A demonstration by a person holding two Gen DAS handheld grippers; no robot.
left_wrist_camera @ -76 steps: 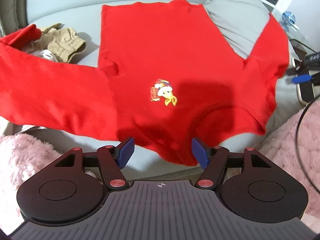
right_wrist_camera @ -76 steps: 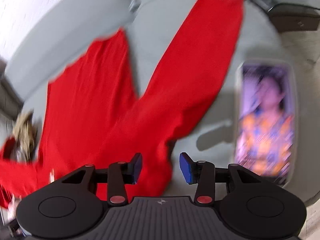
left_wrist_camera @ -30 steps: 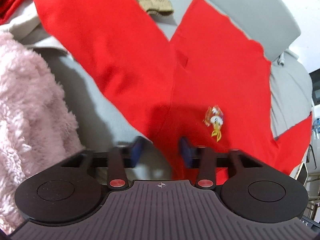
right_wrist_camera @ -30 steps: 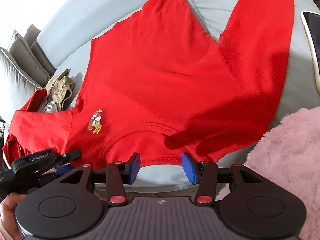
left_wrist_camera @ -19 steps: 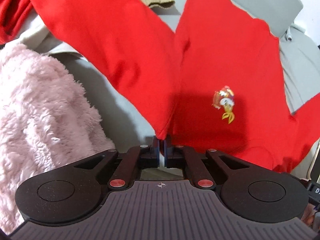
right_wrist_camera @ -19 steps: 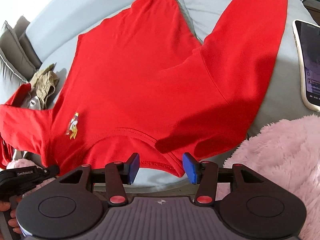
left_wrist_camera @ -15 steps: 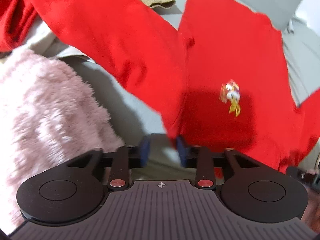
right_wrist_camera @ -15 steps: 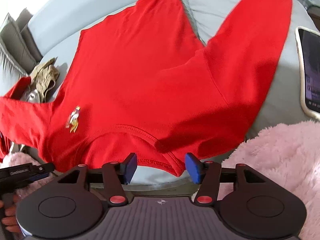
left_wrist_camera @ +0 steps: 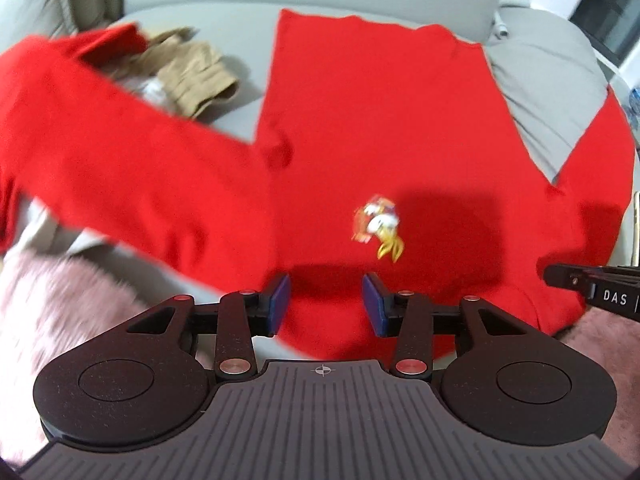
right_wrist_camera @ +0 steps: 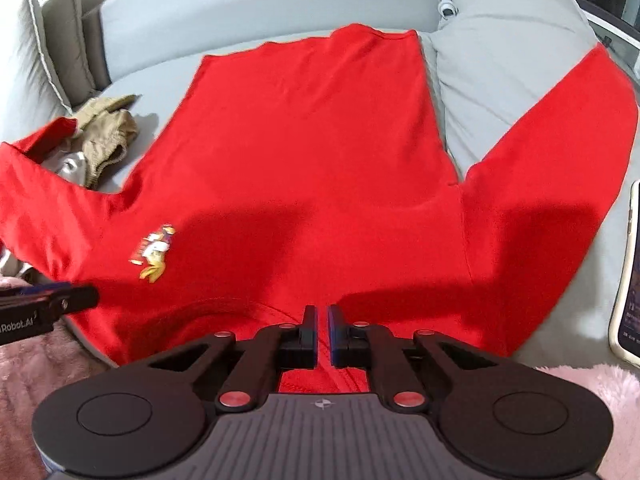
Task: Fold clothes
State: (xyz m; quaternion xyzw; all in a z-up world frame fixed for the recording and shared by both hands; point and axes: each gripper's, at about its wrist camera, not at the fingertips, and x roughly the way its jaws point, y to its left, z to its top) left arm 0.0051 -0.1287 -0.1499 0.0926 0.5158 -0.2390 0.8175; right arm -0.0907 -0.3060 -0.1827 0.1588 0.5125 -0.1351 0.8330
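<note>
Grey sofa [right_wrist_camera: 256, 4] carries everything; backrest along the far edge, striped cushions [right_wrist_camera: 52, 40] at the far left corner. Grey pillow [right_wrist_camera: 512, 52] at the far right, its near part under the shirt's sleeve.

Red long-sleeve shirt [right_wrist_camera: 304, 160] lies flat, front up, spread across the middle of the seat, collar at the near edge, hem toward the backrest. One sleeve [right_wrist_camera: 560, 152] runs out toward the right edge over the pillow, the other sleeve [left_wrist_camera: 120, 152] out to the left edge. Small cartoon patch [left_wrist_camera: 378, 226] on the chest, left of the collar.

Pink fluffy blanket [left_wrist_camera: 60, 312] along the near edge, both near corners. Tan bundled garment [right_wrist_camera: 106, 136] near the far left, partly under the left sleeve cuff, with something silvery beside it, too small to tell.

Phone [right_wrist_camera: 628, 280] at the right edge, screen lit, just beside the sleeve.

Left gripper [left_wrist_camera: 326, 306]: jaws about half apart, over the near edge of the shirt; pads not pressing the cloth. It widened within the last second and has since held.

Right gripper [right_wrist_camera: 323, 326]: jaws have just been closing, now nearly together with only a slit, red collar cloth pinched between them at the near edge.
</note>
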